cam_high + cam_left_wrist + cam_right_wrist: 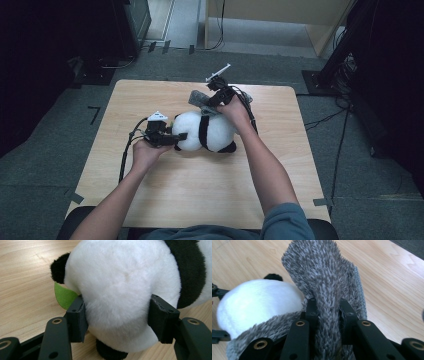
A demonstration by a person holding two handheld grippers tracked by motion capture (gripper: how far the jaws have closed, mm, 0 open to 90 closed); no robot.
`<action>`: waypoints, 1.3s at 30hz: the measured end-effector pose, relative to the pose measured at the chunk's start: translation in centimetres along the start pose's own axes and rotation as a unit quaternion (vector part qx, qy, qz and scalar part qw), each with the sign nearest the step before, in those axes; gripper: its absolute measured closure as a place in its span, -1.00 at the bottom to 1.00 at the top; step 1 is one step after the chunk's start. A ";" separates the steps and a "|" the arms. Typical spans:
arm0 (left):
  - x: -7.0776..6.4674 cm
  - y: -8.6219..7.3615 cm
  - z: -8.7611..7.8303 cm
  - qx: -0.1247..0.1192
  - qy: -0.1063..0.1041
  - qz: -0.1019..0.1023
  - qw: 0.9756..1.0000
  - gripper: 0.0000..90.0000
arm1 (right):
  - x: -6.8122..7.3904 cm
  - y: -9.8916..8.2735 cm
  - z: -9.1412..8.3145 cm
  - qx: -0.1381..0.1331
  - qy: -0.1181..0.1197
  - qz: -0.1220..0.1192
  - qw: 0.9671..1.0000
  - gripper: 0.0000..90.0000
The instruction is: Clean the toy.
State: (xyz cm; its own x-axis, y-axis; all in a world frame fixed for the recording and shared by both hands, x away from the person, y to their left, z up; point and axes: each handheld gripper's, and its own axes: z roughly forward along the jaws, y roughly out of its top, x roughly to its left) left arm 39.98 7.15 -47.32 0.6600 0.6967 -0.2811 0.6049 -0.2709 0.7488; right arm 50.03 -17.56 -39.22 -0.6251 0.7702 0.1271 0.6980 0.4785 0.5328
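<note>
High view shows you mid-way through dressing or wrapping the plush panda [207, 131], which lies on its side near the middle of the counter [165, 190]. Your left tool [176, 136] is clamped on the panda's white, rounded end; in the left gripper view its two pads press into the fur on either side, with a green felt leaf [64, 296] tucked against the body just beside one pad. Your right tool [209, 106] is pinched together on a grey fuzzy cloth [200, 99] at the panda's far side; in the right gripper view the cloth [325, 290] stands up between the jaws and trails down over the white body [259, 305].

The step in hand, as I judge it, is drawing that cloth across the toy while you steady it. Next, keep the left grip firm so the panda doesn't roll, and carry the cloth over the body without letting it slip from the right jaws, since the pile looks loose and bunches easily.
</note>
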 end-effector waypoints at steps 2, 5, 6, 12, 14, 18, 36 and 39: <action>0.0 0.0 0.0 0.000 0.000 0.000 1.000 -0.13 | -0.6 -0.2 -0.3 -0.004 -0.004 0.009 1.000 0.66; 0.0 0.0 0.0 0.000 0.000 0.000 1.000 -0.13 | -1.4 -0.6 -0.9 -0.009 -0.008 0.018 1.000 0.66; 0.0 0.0 0.0 0.000 0.000 0.001 1.000 -0.12 | -1.6 -0.7 -1.0 -0.010 -0.010 0.021 1.000 0.66; 0.0 0.0 0.0 0.000 0.000 0.002 1.000 -0.12 | -3.2 -1.9 -1.8 -0.016 -0.008 0.045 0.999 0.66; 0.0 0.0 0.0 0.000 0.000 0.002 1.000 -0.12 | -3.4 -2.2 -1.9 -0.017 -0.011 0.044 0.999 0.66; 0.0 0.0 0.0 0.000 0.000 0.001 1.000 -0.11 | -3.9 -2.6 -2.1 -0.019 -0.015 0.048 0.999 0.67; 0.1 0.0 0.0 0.002 -0.001 0.002 1.000 -0.11 | -7.0 -5.9 -3.0 -0.034 -0.019 0.100 0.994 0.69; 0.1 0.0 0.0 0.002 -0.001 0.001 1.000 -0.11 | -7.4 -6.3 -3.1 -0.031 -0.029 0.103 0.994 0.70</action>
State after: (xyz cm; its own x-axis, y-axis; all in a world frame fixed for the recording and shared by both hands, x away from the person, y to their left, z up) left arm 40.02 7.25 -47.37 0.6623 0.6943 -0.2814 0.6053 -0.2746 0.7471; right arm 49.15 -27.59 -40.93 -0.4485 0.8729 0.1918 0.7855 0.2827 0.5505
